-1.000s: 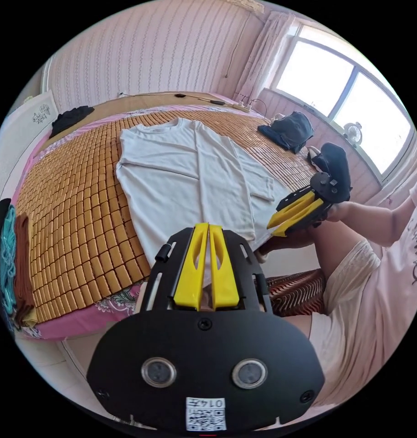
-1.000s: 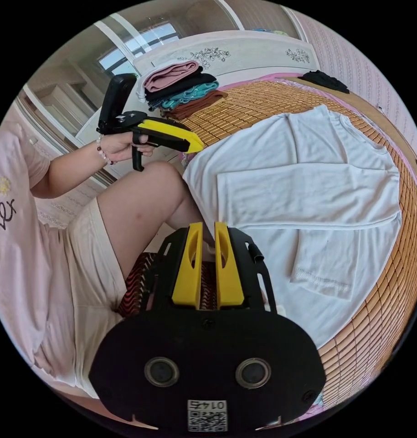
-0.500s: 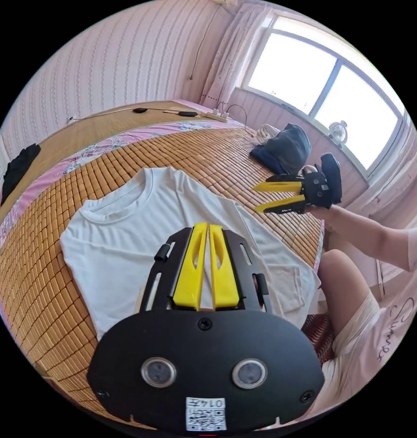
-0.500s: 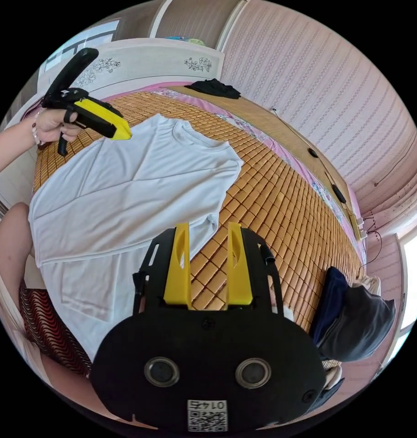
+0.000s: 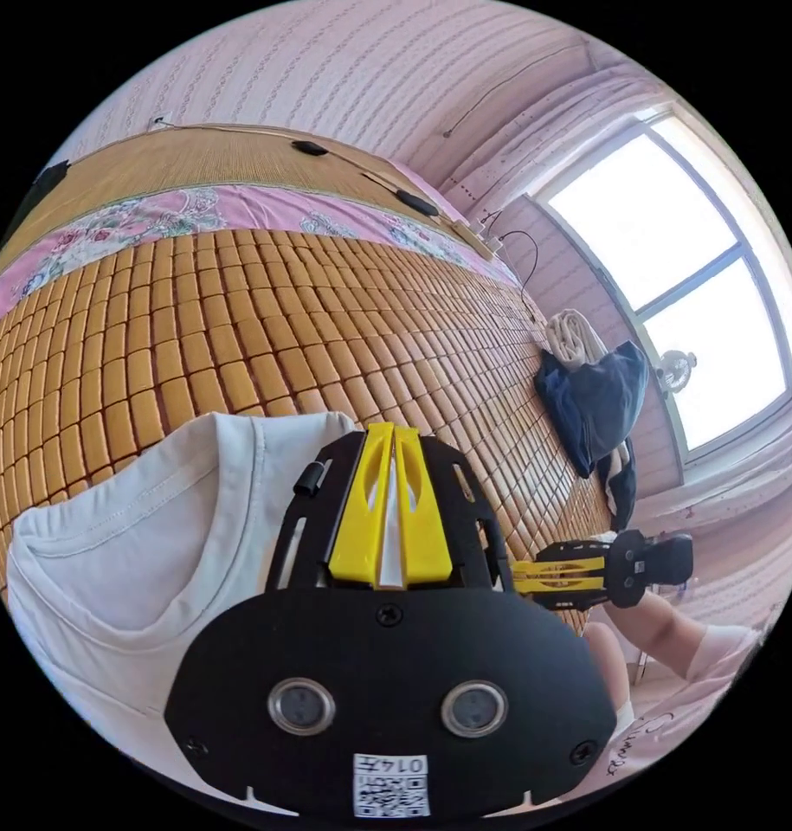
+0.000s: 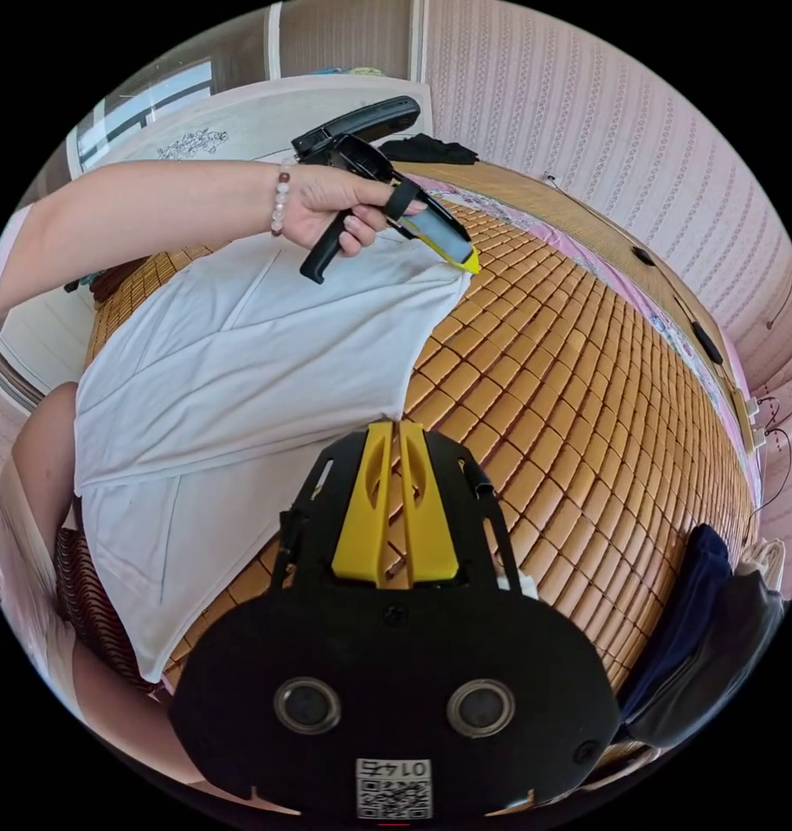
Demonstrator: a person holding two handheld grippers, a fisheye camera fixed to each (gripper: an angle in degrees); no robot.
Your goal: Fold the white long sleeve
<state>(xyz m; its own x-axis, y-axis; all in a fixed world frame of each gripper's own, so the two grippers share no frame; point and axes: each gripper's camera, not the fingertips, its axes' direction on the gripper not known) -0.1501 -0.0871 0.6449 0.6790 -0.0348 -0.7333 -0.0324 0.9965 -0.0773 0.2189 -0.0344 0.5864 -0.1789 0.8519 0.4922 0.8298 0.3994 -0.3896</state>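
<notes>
The white long-sleeve shirt [image 6: 240,363] lies flat on a bamboo mat [image 6: 569,389], with one sleeve folded across its body. My left gripper [image 5: 394,428] is shut on the shirt's shoulder corner beside the collar [image 5: 153,537], and white cloth shows between its jaws. In the right gripper view this left gripper [image 6: 469,260] is held in a hand at the shirt's far corner. My right gripper [image 6: 394,426] is shut at the shirt's side edge, lower down the same side. The right gripper [image 5: 525,576] also appears low on the right of the left gripper view.
A heap of dark blue clothes [image 5: 595,407] lies on the mat near the window, also visible as the dark heap [image 6: 707,640]. A black garment [image 6: 430,149] sits at the headboard end. Cables and a power strip [image 5: 413,203] lie on the wooden ledge. The person's leg [image 6: 41,450] is at the bed's edge.
Both hands moved from the bed's edge up over the shirt. The left gripper reached the shoulder corner and holds it. The right gripper opened, then shut at the side edge.
</notes>
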